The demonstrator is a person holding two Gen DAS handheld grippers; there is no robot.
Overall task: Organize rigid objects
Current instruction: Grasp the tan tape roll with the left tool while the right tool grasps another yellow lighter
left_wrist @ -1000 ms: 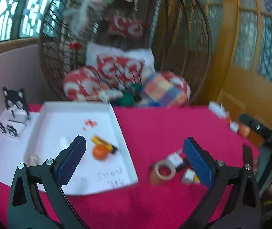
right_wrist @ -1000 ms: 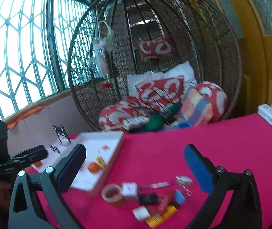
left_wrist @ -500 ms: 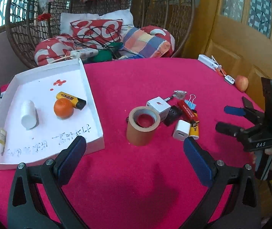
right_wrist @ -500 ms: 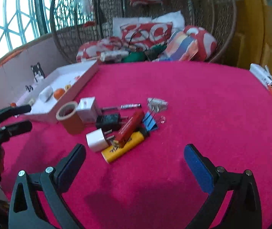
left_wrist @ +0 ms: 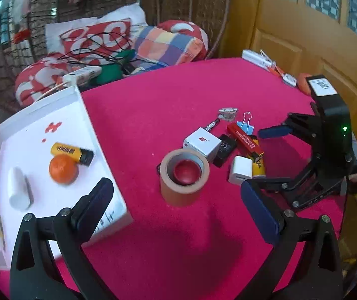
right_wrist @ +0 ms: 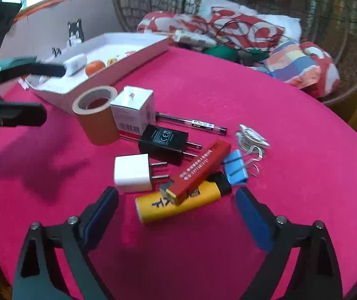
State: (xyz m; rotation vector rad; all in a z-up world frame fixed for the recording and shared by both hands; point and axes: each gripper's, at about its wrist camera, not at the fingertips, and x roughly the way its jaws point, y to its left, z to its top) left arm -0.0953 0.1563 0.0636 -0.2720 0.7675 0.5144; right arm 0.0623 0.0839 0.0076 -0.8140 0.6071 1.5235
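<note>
- Two grippers hovered with jaws spread and empty: the right gripper (right_wrist: pixel 176 207) over the yellow lighter (right_wrist: pixel 178 202), the left gripper (left_wrist: pixel 176 200) near the tape roll (left_wrist: pixel 184 175).
- Judged step: pick from the clutter at the worktop's middle for the white tray (left_wrist: pixel 91 135) at its left edge.
- Recommended: pinch the lighter across its width, squarely.
- Obstruction: the red box (right_wrist: pixel 201 167) lay across the lighter; the white charger (right_wrist: pixel 132 172) and blue binder clip (right_wrist: pixel 236 167) sat just beside it.
- Tray already held an orange (left_wrist: pixel 63 170).
</note>
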